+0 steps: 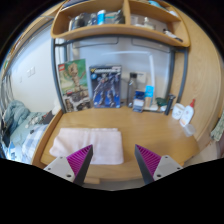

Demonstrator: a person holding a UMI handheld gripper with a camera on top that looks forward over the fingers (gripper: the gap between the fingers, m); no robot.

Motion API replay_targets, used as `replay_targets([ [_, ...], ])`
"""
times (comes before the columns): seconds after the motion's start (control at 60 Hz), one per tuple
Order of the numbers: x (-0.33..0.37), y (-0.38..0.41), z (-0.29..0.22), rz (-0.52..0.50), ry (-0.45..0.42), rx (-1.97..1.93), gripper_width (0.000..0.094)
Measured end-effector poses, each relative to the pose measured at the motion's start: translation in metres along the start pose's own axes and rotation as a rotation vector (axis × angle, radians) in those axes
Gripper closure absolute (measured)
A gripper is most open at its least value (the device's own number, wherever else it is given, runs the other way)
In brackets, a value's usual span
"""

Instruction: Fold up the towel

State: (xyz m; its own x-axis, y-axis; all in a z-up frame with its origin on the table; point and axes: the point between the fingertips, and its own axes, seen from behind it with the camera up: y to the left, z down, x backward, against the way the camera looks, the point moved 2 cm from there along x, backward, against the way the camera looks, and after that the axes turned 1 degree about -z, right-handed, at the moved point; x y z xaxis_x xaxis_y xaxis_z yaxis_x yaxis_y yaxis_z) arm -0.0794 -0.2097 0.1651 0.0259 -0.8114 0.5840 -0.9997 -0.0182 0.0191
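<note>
**Towel flat on the desk, gripper open above it**

Wooden desk (150, 135) under a curved wooden shelf (118, 30) fills the gripper view, with a pale wall behind. Along the back of the desk stand two boxes side by side: a box with greenish artwork (73, 85) leaning to one side, and a blue-and-white box (105, 86) just beside it. Next to them are a dark bottle (132, 90) and a smaller bottle with a blue top (149, 97). Further along the desk's far side sits a white bottle with a red tip (184, 113). The shelf carries several small items too blurred to name.

A white towel (92, 144) lies flat on the desk, spread out as a rough rectangle, near the front edge. The gripper (110, 160) hangs over the desk with its fingers spread wide apart and nothing held between them. The magenta pad of one finger (79, 160) overlaps the towel's near edge in the view; the other pad (148, 159) is over bare wood just beside the towel.
</note>
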Motion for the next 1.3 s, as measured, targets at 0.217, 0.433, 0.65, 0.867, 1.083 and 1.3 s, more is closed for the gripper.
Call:
replay_targets([
  [0.217, -0.061, 0.129, 0.044, -0.121, 0.111, 0.063, 0.0085],
  [0.433, -0.12, 0.231, 0.056, -0.186, 0.163, 0.101, 0.007],
  [0.65, -0.179, 0.283, 0.067, -0.172, 0.192, 0.173, 0.0095],
  [0.867, -0.2, 0.289, 0.071, -0.119, 0.178, 0.208, 0.0297],
  [1.083, -0.205, 0.273, 0.067, -0.082, 0.158, 0.253, 0.0825],
  [1.3, -0.173, 0.253, 0.01, -0.185, 0.131, 0.12, 0.0826],
])
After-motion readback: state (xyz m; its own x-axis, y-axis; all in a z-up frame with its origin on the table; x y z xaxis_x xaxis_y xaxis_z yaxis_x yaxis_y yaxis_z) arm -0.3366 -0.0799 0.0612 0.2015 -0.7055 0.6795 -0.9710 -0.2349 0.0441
